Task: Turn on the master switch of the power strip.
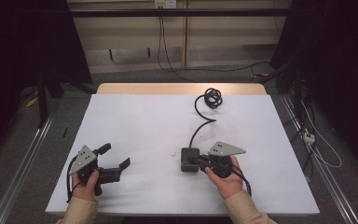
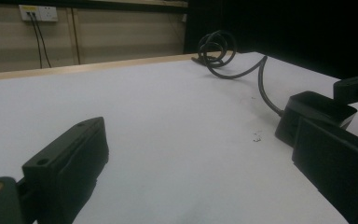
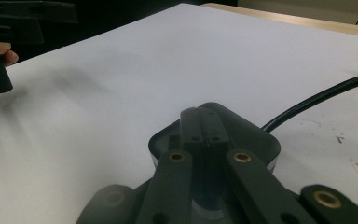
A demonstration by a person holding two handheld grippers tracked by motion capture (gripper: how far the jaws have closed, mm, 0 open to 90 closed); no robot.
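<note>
Nearest the person, two tools rest on the white counter. The left tool, at about 8 o'clock on the sheet, stands with its jaws wide apart and nothing between them. The right tool, at about 5 o'clock, has its jaws brought together, tips lying on top of the black adapter block; from the right gripper view the closed jaws rest over the block rather than clamping its sides, so no firm hold is evident.

Further out, the black cable runs from the block toward 12 o'clock and ends in a loose coil near the far edge.

Risk, as judged: with the jaws merely pressing on top, any pull could slide the block off-line or let it slip free; the stiff cable could drag the coil across the sheet or twist the block.

Count: two tools, one block, one cable with one coil, one counter
</note>
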